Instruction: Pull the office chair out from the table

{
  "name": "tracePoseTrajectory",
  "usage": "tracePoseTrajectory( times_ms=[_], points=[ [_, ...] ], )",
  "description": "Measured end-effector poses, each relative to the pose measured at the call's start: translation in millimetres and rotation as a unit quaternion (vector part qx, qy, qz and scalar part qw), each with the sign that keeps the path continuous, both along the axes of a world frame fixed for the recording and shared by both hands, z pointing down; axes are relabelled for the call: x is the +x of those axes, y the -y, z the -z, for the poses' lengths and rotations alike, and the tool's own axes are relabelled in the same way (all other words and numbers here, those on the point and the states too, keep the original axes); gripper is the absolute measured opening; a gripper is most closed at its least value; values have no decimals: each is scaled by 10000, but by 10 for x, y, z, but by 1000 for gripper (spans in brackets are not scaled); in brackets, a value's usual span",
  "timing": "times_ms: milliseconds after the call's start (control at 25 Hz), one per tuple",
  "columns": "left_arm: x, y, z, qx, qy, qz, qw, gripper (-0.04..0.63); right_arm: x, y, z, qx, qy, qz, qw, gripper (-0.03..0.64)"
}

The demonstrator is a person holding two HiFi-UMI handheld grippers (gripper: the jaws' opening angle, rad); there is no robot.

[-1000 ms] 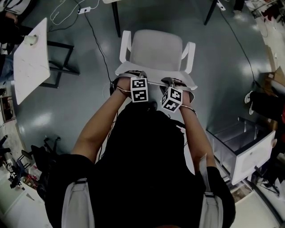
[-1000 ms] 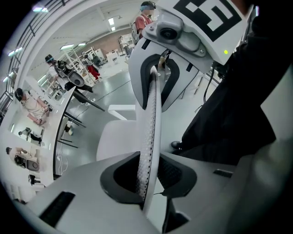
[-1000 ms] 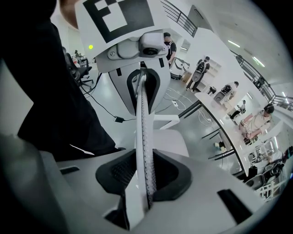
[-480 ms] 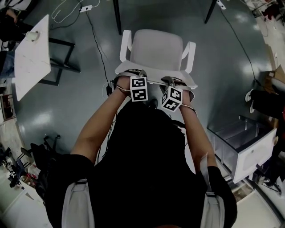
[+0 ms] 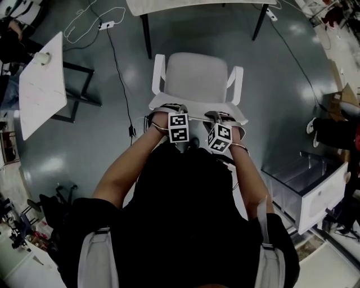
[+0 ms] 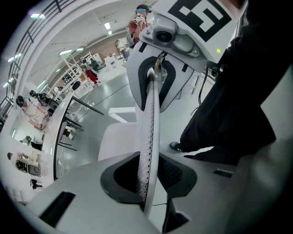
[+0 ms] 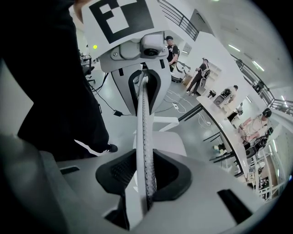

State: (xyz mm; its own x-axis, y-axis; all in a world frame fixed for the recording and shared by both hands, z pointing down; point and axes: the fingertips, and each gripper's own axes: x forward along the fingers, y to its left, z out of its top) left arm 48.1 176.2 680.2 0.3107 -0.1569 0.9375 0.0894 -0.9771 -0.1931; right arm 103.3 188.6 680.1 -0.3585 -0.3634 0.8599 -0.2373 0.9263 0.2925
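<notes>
This is a big open lab or workshop hall. Left of the jaws of the left gripper (image 6: 150,178), a long white table (image 6: 48,146) on black legs runs off toward racks (image 6: 75,64) and seated people (image 6: 29,112), under strip lights (image 6: 107,26) and a gallery railing (image 6: 41,23). Right of the jaws of the right gripper (image 7: 145,176), more people stand by another long table with gear on it. Beyond both pairs of jaws, cables (image 5: 84,17) and a power strip (image 5: 107,25) lie on glossy grey floor (image 5: 95,146).

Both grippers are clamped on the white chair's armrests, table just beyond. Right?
Not quite: the left gripper and right gripper are clamped on the top edge of the backrest of the white chair, as both gripper views show. The table is beyond.
</notes>
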Motion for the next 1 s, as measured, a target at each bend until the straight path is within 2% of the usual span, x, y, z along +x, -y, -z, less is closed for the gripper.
tracePoseTrajectory(
  times_ms=[240, 400, 560, 720, 760, 840, 920, 1000],
  points=[
    [-5, 40, 13, 73, -164, -130, 9998, 103, 6, 62, -57, -123, -285, 17, 9995, 104],
    [7, 41, 33, 79, -292, -130, 9995, 106, 20, 49, -31, -324, -259, -20, 9991, 104],
    [32, 32, 125, -392, -774, 89, 9962, 146, 70, -13, 93, -556, -13, -54, 9984, 106],
    [-11, 30, 381, -650, -1359, 76, 9886, 155, 0, -44, 423, -508, 413, 114, 9978, 104],
    [-6, 26, 499, -751, -1650, 99, 9834, 155, -50, -35, 549, -482, 653, 107, 9966, 104],
    [33, 52, 791, -969, -2428, 248, 9649, 153, -144, 7, 839, -412, 1236, 12, 9915, 103],
    [57, 126, 1121, -1121, -3220, 487, 9388, 153, -220, 72, 1156, -291, 1838, -115, 9825, 89],
    [55, 196, 1502, -1282, -3986, 733, 9052, 150, -284, 129, 1464, -197, 2409, -258, 9700, 69]
  ],
)
